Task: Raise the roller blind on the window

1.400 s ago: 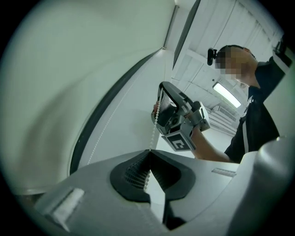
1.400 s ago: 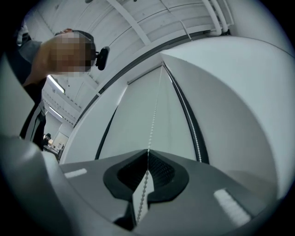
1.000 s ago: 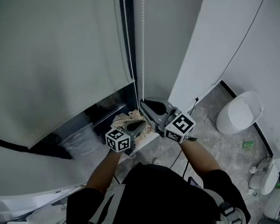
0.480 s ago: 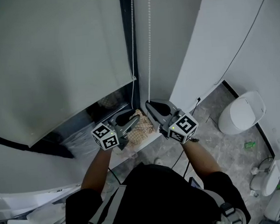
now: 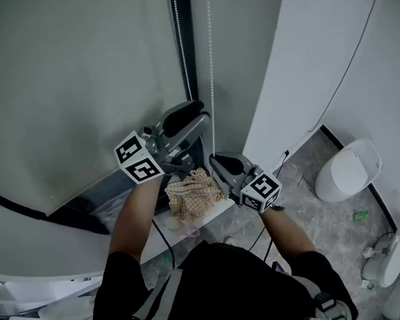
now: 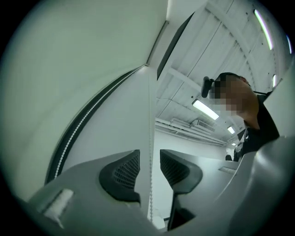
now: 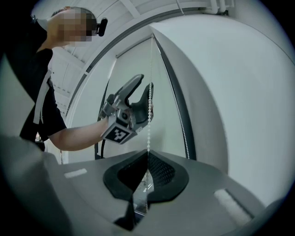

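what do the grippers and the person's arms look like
Both the left gripper and right gripper are grey with black ribbed pads, each carrying a white cube printed with black square markers. The person wears a black short-sleeved shirt.

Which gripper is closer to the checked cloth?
Right. The right gripper is just beside the cloth, shut on the bead chain; the left gripper is well above it, open.
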Demonstrator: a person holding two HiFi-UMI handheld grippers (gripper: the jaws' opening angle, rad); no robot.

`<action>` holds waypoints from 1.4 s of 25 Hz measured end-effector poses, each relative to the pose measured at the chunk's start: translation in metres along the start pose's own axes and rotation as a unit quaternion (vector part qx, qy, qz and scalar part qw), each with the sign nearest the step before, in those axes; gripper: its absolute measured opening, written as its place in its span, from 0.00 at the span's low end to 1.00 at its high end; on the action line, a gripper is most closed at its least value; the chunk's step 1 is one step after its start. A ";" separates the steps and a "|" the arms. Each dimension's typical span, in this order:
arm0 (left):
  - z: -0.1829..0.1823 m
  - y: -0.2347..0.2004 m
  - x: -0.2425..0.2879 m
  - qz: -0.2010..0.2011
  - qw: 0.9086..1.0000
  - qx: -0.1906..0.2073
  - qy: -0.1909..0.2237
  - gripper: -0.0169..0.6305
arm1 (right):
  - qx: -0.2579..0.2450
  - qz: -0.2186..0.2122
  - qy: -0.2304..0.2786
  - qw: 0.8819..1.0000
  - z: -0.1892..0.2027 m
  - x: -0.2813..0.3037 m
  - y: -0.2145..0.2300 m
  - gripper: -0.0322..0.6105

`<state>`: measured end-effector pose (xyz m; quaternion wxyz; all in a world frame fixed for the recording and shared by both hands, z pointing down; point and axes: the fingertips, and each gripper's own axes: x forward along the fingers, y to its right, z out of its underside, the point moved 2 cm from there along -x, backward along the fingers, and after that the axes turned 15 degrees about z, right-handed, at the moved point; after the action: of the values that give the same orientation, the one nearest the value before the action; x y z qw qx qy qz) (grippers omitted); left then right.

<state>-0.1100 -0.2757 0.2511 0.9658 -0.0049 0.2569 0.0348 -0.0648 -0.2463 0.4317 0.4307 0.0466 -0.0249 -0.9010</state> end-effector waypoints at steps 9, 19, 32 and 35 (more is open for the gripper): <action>-0.007 0.009 0.019 0.028 0.999 0.016 0.006 0.17 | 0.002 0.000 0.001 1.000 0.005 -0.002 -0.009 0.06; -0.006 0.008 0.011 0.003 1.000 0.021 0.017 0.05 | 0.008 -0.004 0.006 1.000 0.003 -0.010 -0.007 0.06; 0.117 0.004 -0.062 -0.106 0.992 -0.034 -0.059 0.05 | -0.019 0.009 -0.187 0.982 0.130 -0.029 -0.001 0.07; 0.112 0.005 -0.062 -0.110 0.990 -0.017 -0.081 0.05 | -0.024 0.005 -0.140 0.990 0.096 -0.029 0.000 0.09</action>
<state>-0.1080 -0.2718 0.3792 0.9812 -0.0464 0.1750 -0.0671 -0.0570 -0.2237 0.5292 0.4285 -0.0910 -0.0633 -0.8967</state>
